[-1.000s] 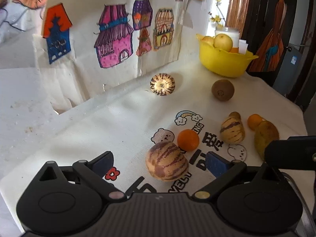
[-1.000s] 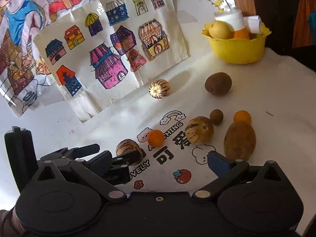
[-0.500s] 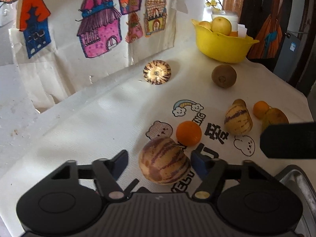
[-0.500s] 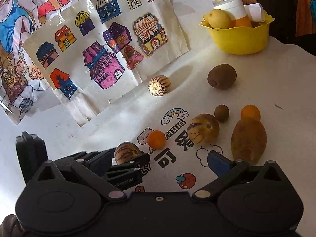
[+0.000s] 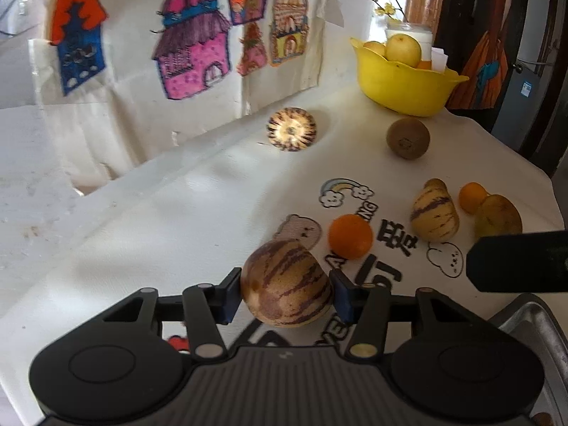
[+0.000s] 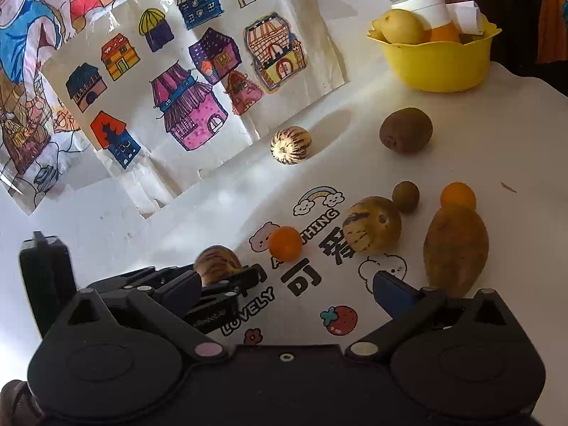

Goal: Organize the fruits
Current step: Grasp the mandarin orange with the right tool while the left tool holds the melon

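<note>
My left gripper (image 5: 285, 296) is shut on a purple-striped melon (image 5: 287, 282) that sits on the white printed cloth (image 5: 198, 213); the melon also shows in the right wrist view (image 6: 216, 264) between the left fingers. My right gripper (image 6: 284, 289) is open and empty above the cloth. Loose on the cloth lie an orange (image 5: 350, 236), a second striped melon (image 5: 433, 214), a small orange (image 5: 471, 197), a brown-yellow fruit (image 5: 497, 214), a kiwi (image 5: 407, 137) and a round striped melon (image 5: 291, 129). A small brown fruit (image 6: 405, 196) shows in the right wrist view.
A yellow bowl (image 5: 404, 87) holding pears and an orange stands at the back right, with a white jar (image 6: 422, 3) behind it. Drawings of houses (image 5: 191, 60) lean on the wall behind. A metal tray edge (image 5: 539, 323) shows at lower right. The table edge runs along the right.
My left gripper moved forward around the near striped melon and closed on it. My right gripper stayed open and shifted slightly.
</note>
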The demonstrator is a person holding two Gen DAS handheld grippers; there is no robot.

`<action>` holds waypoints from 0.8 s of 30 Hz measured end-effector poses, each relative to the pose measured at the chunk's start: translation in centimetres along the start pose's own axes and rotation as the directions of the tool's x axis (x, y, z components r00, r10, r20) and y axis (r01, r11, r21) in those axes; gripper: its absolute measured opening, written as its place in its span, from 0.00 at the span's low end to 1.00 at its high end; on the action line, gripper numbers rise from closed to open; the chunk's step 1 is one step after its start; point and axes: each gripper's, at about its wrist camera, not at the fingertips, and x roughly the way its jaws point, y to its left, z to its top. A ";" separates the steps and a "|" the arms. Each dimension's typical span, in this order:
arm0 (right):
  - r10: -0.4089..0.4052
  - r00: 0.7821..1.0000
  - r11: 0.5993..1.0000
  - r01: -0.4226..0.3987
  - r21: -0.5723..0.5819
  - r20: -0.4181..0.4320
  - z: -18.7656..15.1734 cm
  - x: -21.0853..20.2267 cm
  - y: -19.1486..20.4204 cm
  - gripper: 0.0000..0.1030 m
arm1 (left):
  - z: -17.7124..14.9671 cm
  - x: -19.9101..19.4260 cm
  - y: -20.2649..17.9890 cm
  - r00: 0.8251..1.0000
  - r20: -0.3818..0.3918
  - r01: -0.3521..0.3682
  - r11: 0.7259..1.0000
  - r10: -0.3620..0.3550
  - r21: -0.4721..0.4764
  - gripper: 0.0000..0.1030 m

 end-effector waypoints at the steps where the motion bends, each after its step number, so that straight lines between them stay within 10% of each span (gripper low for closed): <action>1: 0.001 1.000 1.000 -0.001 -0.005 -0.001 0.0 0.2 0.1 0.99 | 0.0 -0.2 0.3 1.000 0.005 -0.006 1.000 0.006 -0.002 0.54; 24: -0.105 0.991 0.968 0.084 -0.238 -0.078 1.9 9.0 4.1 0.78 | -1.3 -1.7 6.9 0.997 -0.005 -0.081 0.991 0.081 -0.110 0.54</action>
